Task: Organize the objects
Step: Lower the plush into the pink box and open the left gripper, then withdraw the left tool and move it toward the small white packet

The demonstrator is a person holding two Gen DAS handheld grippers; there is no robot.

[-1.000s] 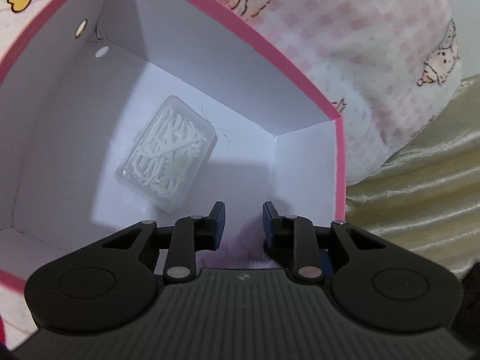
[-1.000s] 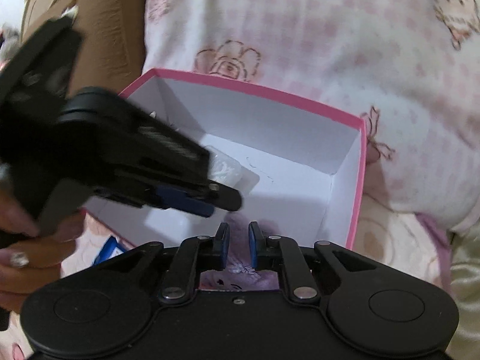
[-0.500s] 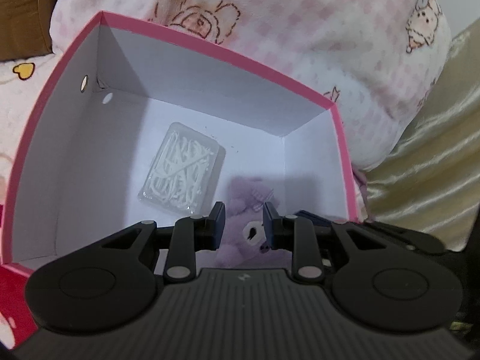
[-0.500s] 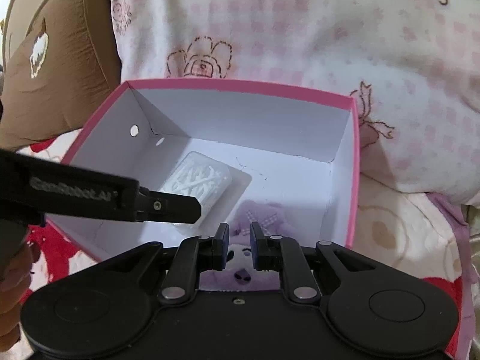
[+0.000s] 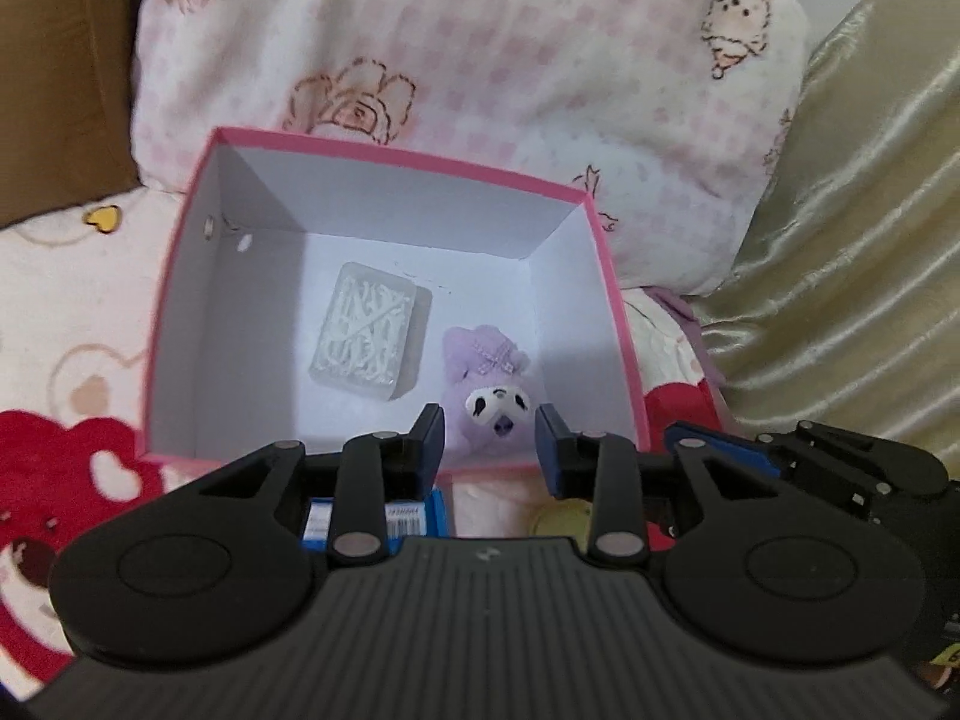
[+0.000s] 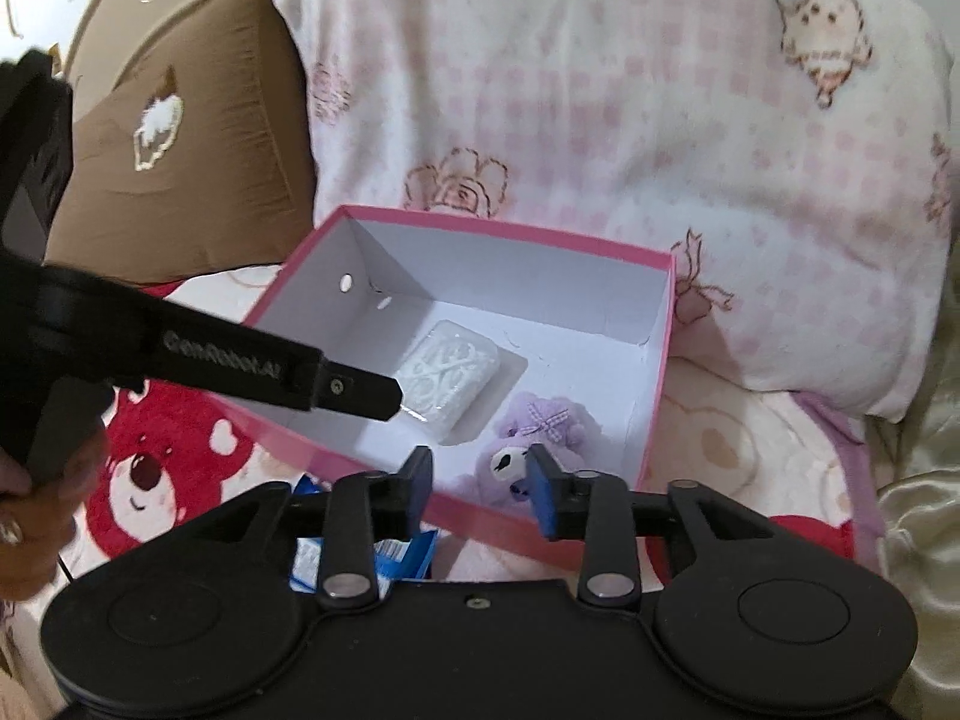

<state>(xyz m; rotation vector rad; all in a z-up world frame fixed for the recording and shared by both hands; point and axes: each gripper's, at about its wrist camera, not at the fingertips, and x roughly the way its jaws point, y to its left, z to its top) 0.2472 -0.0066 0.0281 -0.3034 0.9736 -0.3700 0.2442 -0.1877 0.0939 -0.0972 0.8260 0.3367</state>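
A pink box [image 5: 396, 150] [image 6: 510, 231] with a white inside stands on the bed. On its floor lie a clear plastic case [image 5: 366, 333] [image 6: 450, 369] of white pieces and, to its right, a purple plush toy [image 5: 486, 372] [image 6: 540, 426]. My right gripper [image 6: 480, 462] hovers over the box's near wall. Its jaws are opening and the plush lies free below them. My left gripper [image 5: 489, 420] hangs above the same edge, jaws opening a little with nothing between them. In the right wrist view the left gripper [image 6: 360, 390] reaches in from the left.
A blue and white packet [image 5: 414, 516] [image 6: 396, 552] and a round yellow thing [image 5: 558, 519] lie before the box. A pink checked pillow [image 5: 480, 48] stands behind it, a brown cushion [image 6: 180, 150] at the back left, gold satin fabric [image 5: 852, 240] on the right. A hand [image 6: 30, 522] holds the left gripper.
Both grippers have risen and drawn back from inside the box. The right gripper, shut on the purple plush before, has let it go, and the plush now lies on the box floor.
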